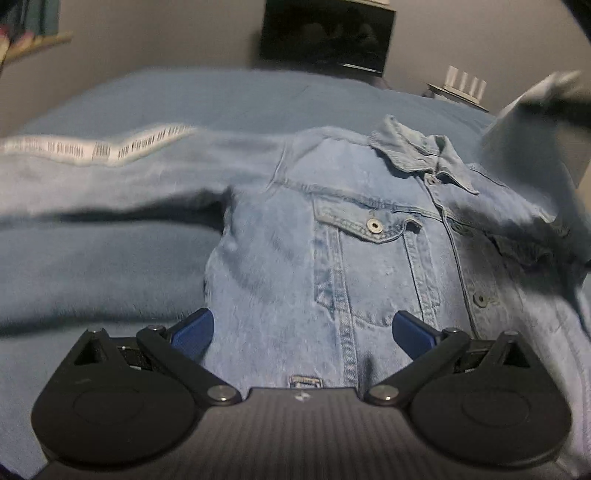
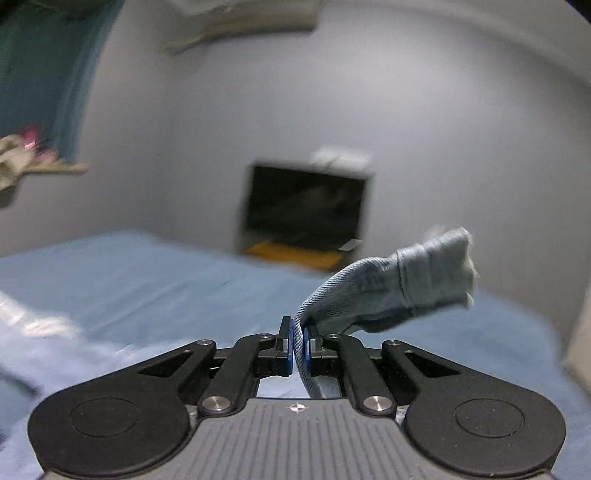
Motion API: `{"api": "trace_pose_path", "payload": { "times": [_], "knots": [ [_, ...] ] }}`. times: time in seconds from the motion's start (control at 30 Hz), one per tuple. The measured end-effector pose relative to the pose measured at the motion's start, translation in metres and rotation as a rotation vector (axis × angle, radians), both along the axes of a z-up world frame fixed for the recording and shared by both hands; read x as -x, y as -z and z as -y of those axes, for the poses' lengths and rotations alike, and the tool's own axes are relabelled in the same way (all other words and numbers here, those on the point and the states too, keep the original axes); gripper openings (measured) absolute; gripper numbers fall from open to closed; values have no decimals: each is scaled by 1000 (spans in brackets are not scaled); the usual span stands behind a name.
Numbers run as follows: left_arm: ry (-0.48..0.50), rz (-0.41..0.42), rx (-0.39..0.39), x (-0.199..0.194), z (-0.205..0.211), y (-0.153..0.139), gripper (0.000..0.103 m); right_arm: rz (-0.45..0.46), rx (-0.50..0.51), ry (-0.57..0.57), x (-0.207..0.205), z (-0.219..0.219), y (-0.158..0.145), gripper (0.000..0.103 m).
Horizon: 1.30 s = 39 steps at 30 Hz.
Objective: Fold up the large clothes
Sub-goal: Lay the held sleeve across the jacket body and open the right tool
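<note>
A light blue denim jacket [image 1: 332, 240] lies front up on a blue bed [image 1: 184, 99], collar toward the far right. Its left sleeve [image 1: 110, 177] stretches out to the left, with a white printed strip [image 1: 122, 147] along it. My left gripper [image 1: 301, 328] is open and empty, hovering over the jacket's lower front. My right gripper [image 2: 298, 345] is shut on the other sleeve [image 2: 406, 288] and holds its frayed cuff up above the bed. That raised sleeve also shows blurred in the left wrist view [image 1: 535, 122].
A dark box-like unit [image 1: 325, 33] stands against the grey wall beyond the bed; it also shows in the right wrist view [image 2: 306, 210]. A small white stand [image 1: 463, 86] sits at the back right. A wooden shelf [image 2: 55, 168] hangs on the left wall.
</note>
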<state>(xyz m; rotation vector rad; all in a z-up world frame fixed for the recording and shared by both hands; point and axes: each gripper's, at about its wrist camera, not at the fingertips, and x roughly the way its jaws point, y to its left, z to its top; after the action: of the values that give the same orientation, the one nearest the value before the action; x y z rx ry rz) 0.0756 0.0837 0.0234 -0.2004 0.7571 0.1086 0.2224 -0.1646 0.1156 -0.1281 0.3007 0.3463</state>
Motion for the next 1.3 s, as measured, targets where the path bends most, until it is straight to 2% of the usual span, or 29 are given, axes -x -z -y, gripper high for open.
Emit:
{"api": "trace_pose_path", "payload": {
  "times": [0.13,0.2,0.27,0.33,0.43,0.57,0.63,0.77,0.8,0.87,1.0,1.07,1.17,1.27,1.3],
  "knots": [
    [-14,8,13,2,-4,0,103,-218,-55,-102,-13,-35,50,10],
    [-23,6,16,2,-6,0,103,-290,-128,-99,-14,-35,64,19],
    [-28,2,28,0,-7,1,103,-311,-211,-71,-7,-30,67,34],
    [-29,1,31,-1,-7,2,103,-341,-297,-53,-3,-18,68,44],
    [-28,3,16,-4,-5,3,103,-371,-384,-82,-3,-10,66,46],
    [-16,-3,-11,-2,0,5,103,-466,-494,-173,-12,-35,69,52],
    [-8,-6,-14,2,2,5,103,-551,-505,-244,-16,-47,74,61],
    [0,-20,-26,4,3,8,103,-747,-544,-353,-25,-53,94,62],
    [1,-20,-30,4,3,8,103,-759,-557,-358,-24,-50,95,62],
    [3,-21,-37,4,4,8,103,-757,-579,-350,-21,-42,97,62],
    [15,-2,-46,3,3,8,103,-691,-623,-300,-9,-14,90,62],
    [30,23,-47,0,1,7,103,-625,-565,-227,6,3,82,65],
    [44,69,-13,-8,-6,6,101,-535,-425,-125,34,35,78,68],
    [60,91,15,-18,-10,11,90,-471,-243,-48,62,57,78,68],
    [67,91,1,-22,-9,14,81,-449,-161,-7,71,64,84,68]
  ]
}}
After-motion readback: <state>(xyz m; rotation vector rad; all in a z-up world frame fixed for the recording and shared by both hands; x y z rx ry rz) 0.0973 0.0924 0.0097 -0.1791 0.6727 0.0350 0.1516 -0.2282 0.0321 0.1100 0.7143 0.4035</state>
